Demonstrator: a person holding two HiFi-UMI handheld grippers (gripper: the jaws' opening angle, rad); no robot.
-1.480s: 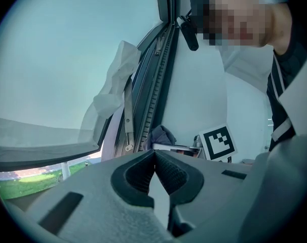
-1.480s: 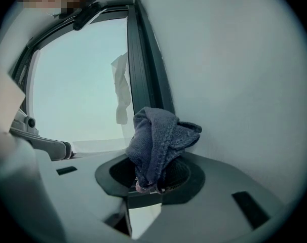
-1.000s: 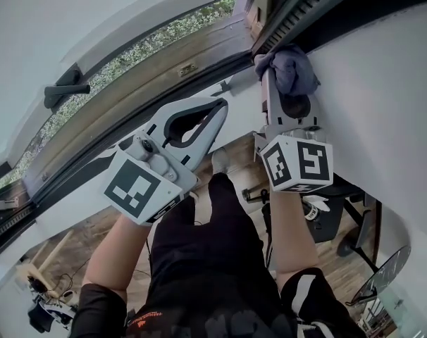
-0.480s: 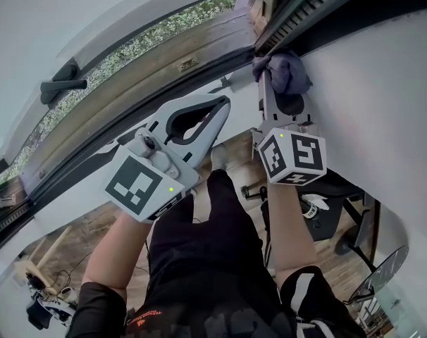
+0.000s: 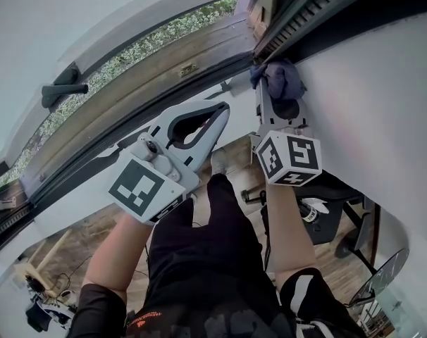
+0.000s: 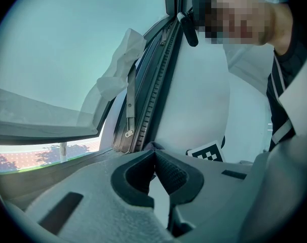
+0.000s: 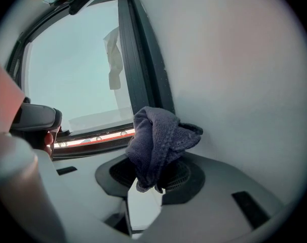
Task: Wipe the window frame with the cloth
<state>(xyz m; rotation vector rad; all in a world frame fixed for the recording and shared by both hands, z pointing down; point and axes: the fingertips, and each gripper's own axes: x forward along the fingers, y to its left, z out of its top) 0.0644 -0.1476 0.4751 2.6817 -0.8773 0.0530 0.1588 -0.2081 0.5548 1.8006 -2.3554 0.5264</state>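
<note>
White wall fills our right side and meets the dark window frame, with greenery showing through the glass beyond. We count one cloth, one window frame, one dark window handle on the open sash, and two grippers, each carrying one marker cube.

Seen close in the right gripper view, the cloth is a dusky blue-grey knit, bunched into a soft, folded lump with a ribbed texture. Its lower folds are pinched between the jaws of the right gripper, and the rest of the bundle stands up past the jaw tips.

From the head view, our right gripper holds the cloth up at the corner where the frame's ribbed rail meets the wall, the bundle lying against that junction.

Our left gripper sits lower and to the left, apart from the cloth. Its jaws are pressed together at the tips with nothing between them, as the left gripper view shows, pointing toward the frame.
</note>
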